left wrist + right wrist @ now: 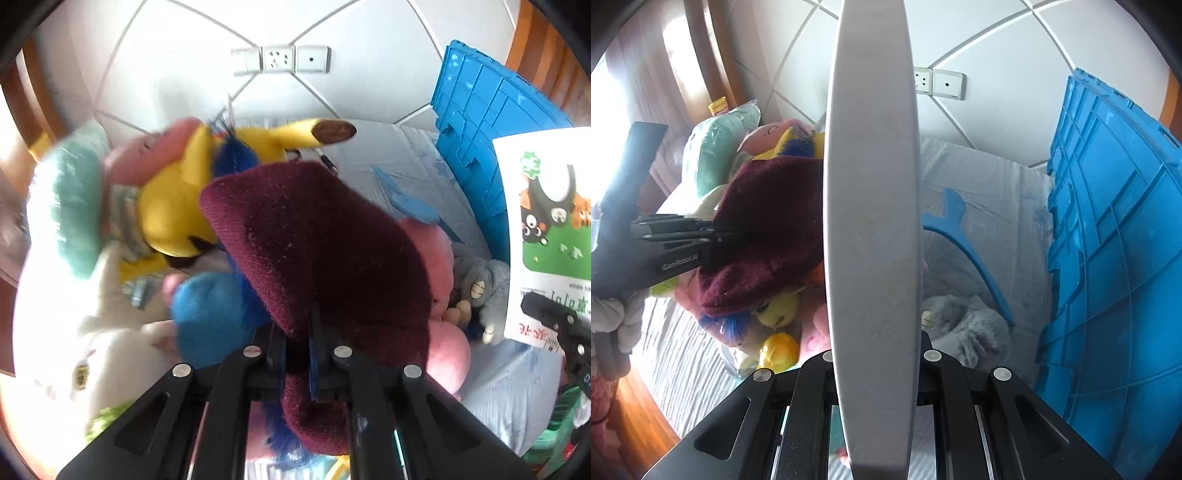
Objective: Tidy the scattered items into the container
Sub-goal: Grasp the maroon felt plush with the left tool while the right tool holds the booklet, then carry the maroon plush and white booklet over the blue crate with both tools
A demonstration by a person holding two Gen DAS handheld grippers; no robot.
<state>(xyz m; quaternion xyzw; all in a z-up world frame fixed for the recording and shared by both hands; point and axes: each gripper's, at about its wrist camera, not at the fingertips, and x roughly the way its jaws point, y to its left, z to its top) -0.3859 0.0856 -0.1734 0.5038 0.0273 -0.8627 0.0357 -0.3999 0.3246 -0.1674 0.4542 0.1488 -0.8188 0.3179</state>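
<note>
The left claw is squeezed tight on a dark red knitted hat, and the hat flops out over its black fingers. The right claw is squeezed tight too, and it holds a flat book by its edge, so the right camera sees only the thin grey side standing straight up. From the left camera the book's cover shows green grass and cartoon animals. Under the hat lies a pile of soft toys: a yellow one, a pink one, a blue one, a white one and a mint green pillow. A fluffy grey toy lies apart from the pile, near a blue hanger. All of them rest on a pale striped bed sheet. The big blue crate stands at the right side, just beside the sheet, well apart from the hat.
</note>
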